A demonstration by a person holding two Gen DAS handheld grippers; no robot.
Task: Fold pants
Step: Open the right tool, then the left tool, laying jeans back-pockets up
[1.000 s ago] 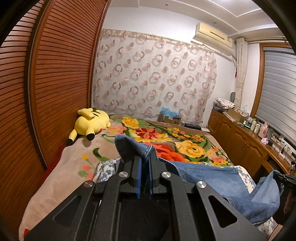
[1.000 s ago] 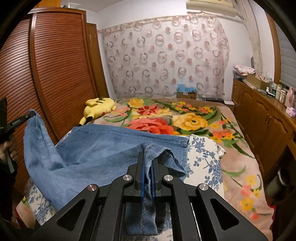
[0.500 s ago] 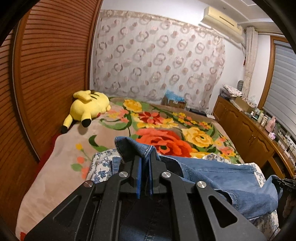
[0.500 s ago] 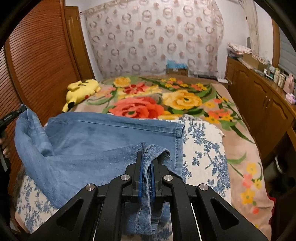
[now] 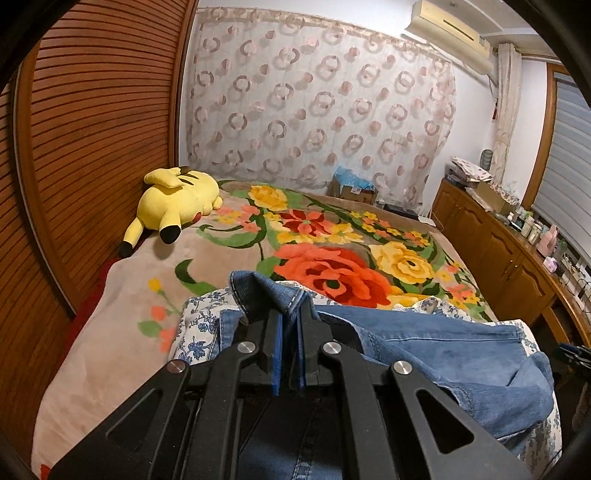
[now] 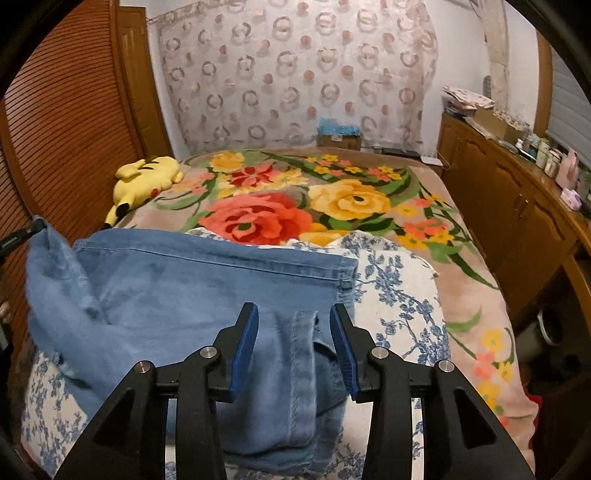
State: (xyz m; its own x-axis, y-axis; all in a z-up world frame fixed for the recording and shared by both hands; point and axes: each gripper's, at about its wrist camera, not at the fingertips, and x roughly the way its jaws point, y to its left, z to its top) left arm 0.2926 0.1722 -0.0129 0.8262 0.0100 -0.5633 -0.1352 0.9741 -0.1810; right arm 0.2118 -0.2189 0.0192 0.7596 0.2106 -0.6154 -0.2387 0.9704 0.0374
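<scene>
Left wrist view shows the left gripper (image 5: 290, 332) pressed together on a bunched edge of the jeans (image 5: 424, 339), which rises in a small peak just past the pads. From there the jeans run to the right across a blue-flowered white cloth (image 5: 195, 325) spread on the near end of the bed (image 5: 122, 332). A cardboard box (image 5: 352, 190) stands at the far end of the bed against the curtain (image 5: 321, 103), with something blue poking out of its top; what it is cannot be told. Only this view shows the air conditioner (image 5: 447, 33) above the curtain, and, at its right edge, a dark part of the other tool.

Right wrist view shows the right gripper (image 6: 293, 328) with its jaws opening; a folded strip of the jeans (image 6: 184, 280) with a seam lies between the blue pads, and neither pad presses on it. Only here is the jeans' broad flat panel seen whole, lying on the flowered cloth (image 6: 399, 295) on the bed's near end. At its left end the denim is lifted by the left gripper's tip (image 6: 35, 225). A yellow plush toy (image 6: 142, 179) lies on the far left of the bed beside the slatted wardrobe (image 6: 66, 122).
</scene>
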